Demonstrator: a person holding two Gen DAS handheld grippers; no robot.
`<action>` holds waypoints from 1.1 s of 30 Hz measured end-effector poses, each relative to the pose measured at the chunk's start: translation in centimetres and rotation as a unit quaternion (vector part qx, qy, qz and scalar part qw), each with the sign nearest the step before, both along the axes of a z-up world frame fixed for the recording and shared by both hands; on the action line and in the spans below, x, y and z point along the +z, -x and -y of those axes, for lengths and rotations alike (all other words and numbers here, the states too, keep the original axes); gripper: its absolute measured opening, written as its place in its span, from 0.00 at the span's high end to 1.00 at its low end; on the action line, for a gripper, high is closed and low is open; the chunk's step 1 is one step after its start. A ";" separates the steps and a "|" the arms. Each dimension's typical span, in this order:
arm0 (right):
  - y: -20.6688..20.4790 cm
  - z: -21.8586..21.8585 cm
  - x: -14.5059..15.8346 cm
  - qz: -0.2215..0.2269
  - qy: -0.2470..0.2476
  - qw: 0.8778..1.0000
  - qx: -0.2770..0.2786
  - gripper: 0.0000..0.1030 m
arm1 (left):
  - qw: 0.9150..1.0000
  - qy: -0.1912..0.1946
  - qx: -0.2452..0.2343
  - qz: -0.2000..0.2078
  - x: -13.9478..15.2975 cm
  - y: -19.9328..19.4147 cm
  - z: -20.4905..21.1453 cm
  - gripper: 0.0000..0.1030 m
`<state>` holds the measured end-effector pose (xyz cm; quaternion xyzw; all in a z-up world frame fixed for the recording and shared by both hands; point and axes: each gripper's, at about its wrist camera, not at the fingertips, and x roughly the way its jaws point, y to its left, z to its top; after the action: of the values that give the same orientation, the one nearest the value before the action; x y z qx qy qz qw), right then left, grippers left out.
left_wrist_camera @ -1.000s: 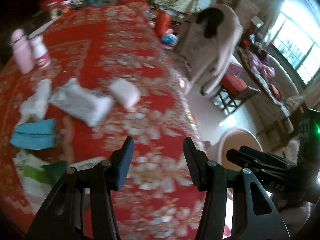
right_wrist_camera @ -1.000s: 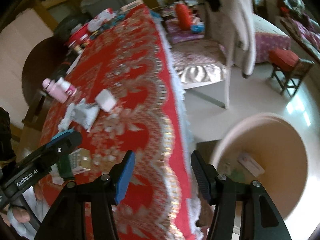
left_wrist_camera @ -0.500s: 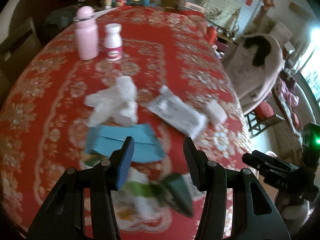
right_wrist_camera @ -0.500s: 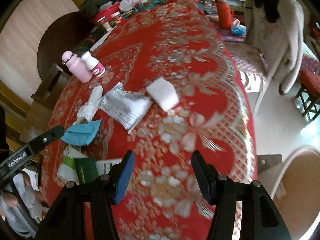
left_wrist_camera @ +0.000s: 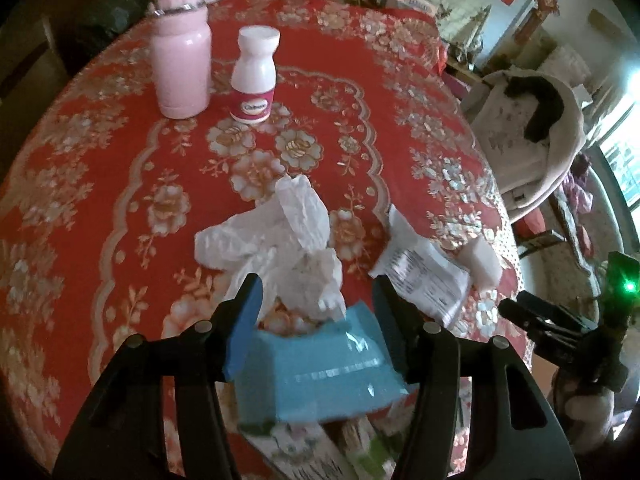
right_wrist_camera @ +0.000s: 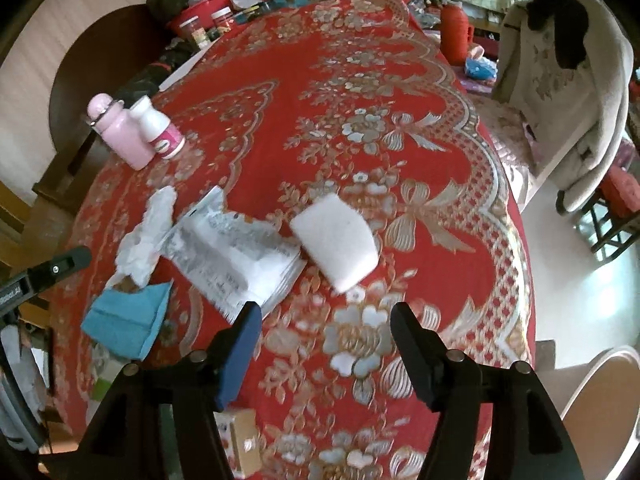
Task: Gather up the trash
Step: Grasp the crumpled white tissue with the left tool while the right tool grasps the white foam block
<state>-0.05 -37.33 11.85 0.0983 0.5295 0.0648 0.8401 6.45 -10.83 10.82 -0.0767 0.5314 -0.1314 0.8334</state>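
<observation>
Trash lies on the red flowered tablecloth [left_wrist_camera: 120, 168]: a crumpled white tissue [left_wrist_camera: 280, 236], a blue packet [left_wrist_camera: 320, 372], a white printed wrapper [left_wrist_camera: 424, 276] and a white pad [right_wrist_camera: 334, 240]. My left gripper [left_wrist_camera: 316, 296] hovers over the tissue and the blue packet with its jaws opening; both show between the fingers but the pads press on neither. My right gripper [right_wrist_camera: 326, 320] hangs above bare cloth just in front of the wrapper [right_wrist_camera: 236, 256] and the pad, its jaws opening with nothing between them. The blue packet [right_wrist_camera: 128, 320] and tissue [right_wrist_camera: 148, 232] lie to its left.
A pink flask [left_wrist_camera: 182, 48] and a white pill bottle [left_wrist_camera: 254, 76] stand farther back. A small carton [right_wrist_camera: 240, 440] and green-and-white packaging [left_wrist_camera: 304, 452] lie at the near edge. A beige bin [right_wrist_camera: 600, 408] stands on the floor at right, beside a chair with a draped coat [right_wrist_camera: 568, 80].
Both grippers have swung from the table's right edge and the bin toward the trash pile. The left now hangs over the tissue and blue packet. Both sets of jaws stand wider.
</observation>
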 end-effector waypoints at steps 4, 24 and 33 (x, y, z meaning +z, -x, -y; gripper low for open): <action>-1.3 -0.1 -0.5 -0.005 0.012 1.000 0.002 0.37 | 1.000 -0.017 -0.010 -0.017 -1.9 -2.3 0.3 0.46; -5.1 0.4 -3.0 -0.023 0.002 1.000 -0.009 0.63 | 0.997 -0.045 -0.039 -0.045 -6.0 -6.0 1.0 0.90; -2.7 0.9 0.2 0.009 -0.033 0.999 -0.013 0.64 | 1.000 -0.017 -0.017 0.009 -1.2 -4.3 -0.5 0.92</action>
<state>2.62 -38.19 12.06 0.1326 0.5183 0.0724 0.8418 10.73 -10.31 9.67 -0.0526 0.5271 -0.1371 0.8370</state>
